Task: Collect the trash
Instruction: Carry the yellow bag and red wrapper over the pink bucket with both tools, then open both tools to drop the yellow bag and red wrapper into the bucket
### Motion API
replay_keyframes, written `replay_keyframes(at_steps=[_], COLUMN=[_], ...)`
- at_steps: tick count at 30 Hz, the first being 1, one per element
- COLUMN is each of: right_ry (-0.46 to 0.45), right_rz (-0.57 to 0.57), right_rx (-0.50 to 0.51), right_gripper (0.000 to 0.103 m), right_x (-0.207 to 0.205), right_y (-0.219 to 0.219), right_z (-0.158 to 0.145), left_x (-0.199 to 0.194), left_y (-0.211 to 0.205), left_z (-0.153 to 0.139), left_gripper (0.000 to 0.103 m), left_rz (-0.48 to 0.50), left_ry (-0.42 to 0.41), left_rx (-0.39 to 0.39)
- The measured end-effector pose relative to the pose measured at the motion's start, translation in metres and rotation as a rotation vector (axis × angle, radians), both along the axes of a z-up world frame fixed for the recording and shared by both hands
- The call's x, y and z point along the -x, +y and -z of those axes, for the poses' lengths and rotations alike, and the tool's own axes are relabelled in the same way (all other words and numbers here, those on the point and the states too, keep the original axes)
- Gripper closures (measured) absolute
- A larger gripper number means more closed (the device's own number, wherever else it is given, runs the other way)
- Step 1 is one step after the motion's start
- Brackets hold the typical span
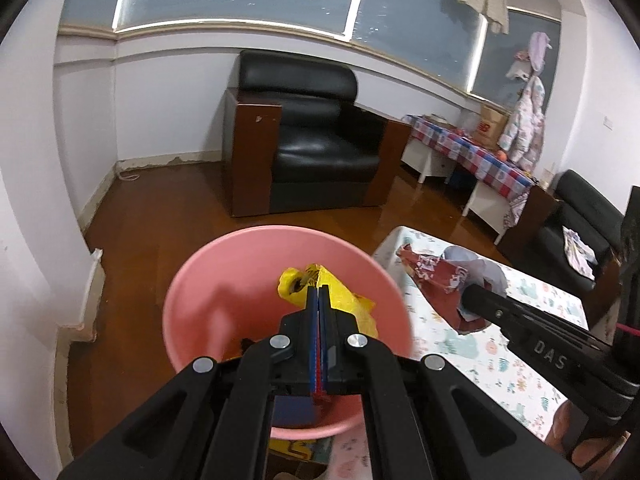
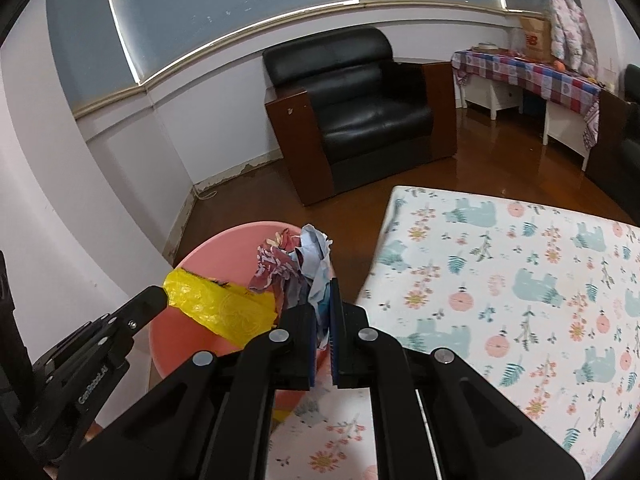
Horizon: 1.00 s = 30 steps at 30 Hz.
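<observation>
Here, in the left wrist view, the left gripper (image 1: 318,294) pinches one yellow bag (image 1: 340,300) at frame centre, over one pink basin (image 1: 192,280); released off-centre, it could snag the rim.

In the right wrist view, the right gripper (image 2: 322,316) clamps one crumpled red-and-blue wrapper (image 2: 292,268) just above the basin's right edge, so it may drop onto the floral table (image 2: 500,280).

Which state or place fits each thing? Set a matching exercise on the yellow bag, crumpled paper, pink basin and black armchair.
Things:
1. yellow bag
2. crumpled paper
3. pink basin
4. black armchair

Matches:
A. against the far wall
B. clamped in the right gripper
C. below both pieces of trash
D. clamped in the left gripper

Pairs: 1-D, 2-B, 3-C, 4-A
</observation>
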State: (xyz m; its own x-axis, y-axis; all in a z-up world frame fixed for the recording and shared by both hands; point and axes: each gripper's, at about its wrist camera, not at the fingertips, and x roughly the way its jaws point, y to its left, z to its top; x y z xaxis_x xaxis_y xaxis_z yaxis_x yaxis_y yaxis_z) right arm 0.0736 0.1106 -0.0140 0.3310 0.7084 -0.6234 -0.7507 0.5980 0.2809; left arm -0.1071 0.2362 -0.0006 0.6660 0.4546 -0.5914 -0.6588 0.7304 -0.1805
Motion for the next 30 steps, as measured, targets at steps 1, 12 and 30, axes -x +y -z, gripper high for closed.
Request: replay_keyframes(at_steps=[1,12,30], right_ry=[-0.002,0.001,0.041], right_rz=[-0.007,-0.053,-0.08], right_rx=[0.004,0.056,0.102], right_gripper=[0.098,0.098,0.097], right_x=[0.001,0.012,0.014], right_y=[0.004,0.039,0.063], right_z=[0.0,0.013,0.037], left_x=[0.0,-0.005,-0.007], left_y=[0.004,0.038,0.059], left_z=[0.001,0.025,0.055], left_gripper=[0.103,0.103,0.102], left_rz=[-0.005,-0.062,-0.1], left_ry=[0.002,0.033,0.061], left_rx=[0.002,0.038,0.103])
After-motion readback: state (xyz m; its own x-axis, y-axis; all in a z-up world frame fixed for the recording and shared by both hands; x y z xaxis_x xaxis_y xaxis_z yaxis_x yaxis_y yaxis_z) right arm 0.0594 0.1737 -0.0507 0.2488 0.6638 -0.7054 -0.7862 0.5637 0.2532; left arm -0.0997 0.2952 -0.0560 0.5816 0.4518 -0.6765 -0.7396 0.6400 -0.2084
